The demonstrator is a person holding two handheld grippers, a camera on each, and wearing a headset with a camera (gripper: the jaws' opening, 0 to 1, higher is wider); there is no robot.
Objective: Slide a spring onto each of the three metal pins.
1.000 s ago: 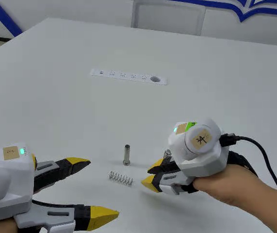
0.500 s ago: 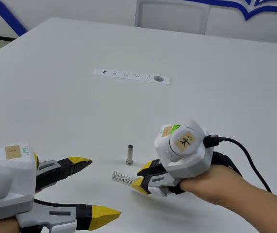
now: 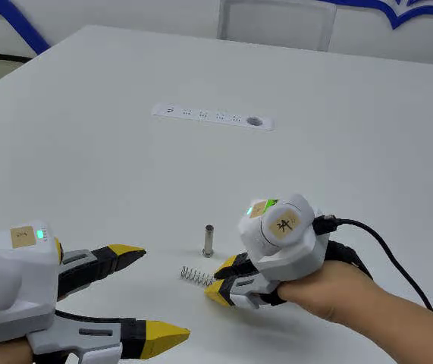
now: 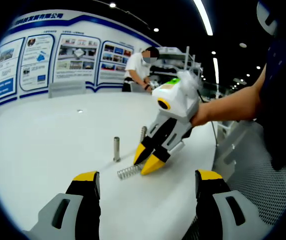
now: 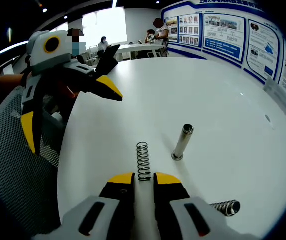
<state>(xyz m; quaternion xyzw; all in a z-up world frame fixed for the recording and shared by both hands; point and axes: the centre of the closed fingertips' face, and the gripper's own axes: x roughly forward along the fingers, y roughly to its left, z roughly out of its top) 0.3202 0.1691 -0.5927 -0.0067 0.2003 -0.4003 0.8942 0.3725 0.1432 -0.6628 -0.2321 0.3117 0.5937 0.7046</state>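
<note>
Spring at right jaws

Head view: thin coiled steel spring [image 3: 196, 275] lies flat on white table [image 3: 87, 152], axis crosswise, end at right gripper [image 3: 220, 279]; short steel pin [image 3: 208, 240] upright behind. Left gripper view: left gripper [image 4: 148, 175] gapes wide. Right gripper view: spring points straight ahead from near-closed jaws; grip unclear.

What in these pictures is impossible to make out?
Left gripper view: a second pin, seemingly spring-covered, stands partly hidden behind the right gripper.
Right gripper view: whether its tips touch the loose spring, whose near end lies at them.
Wall posters: print too small to read.
</note>
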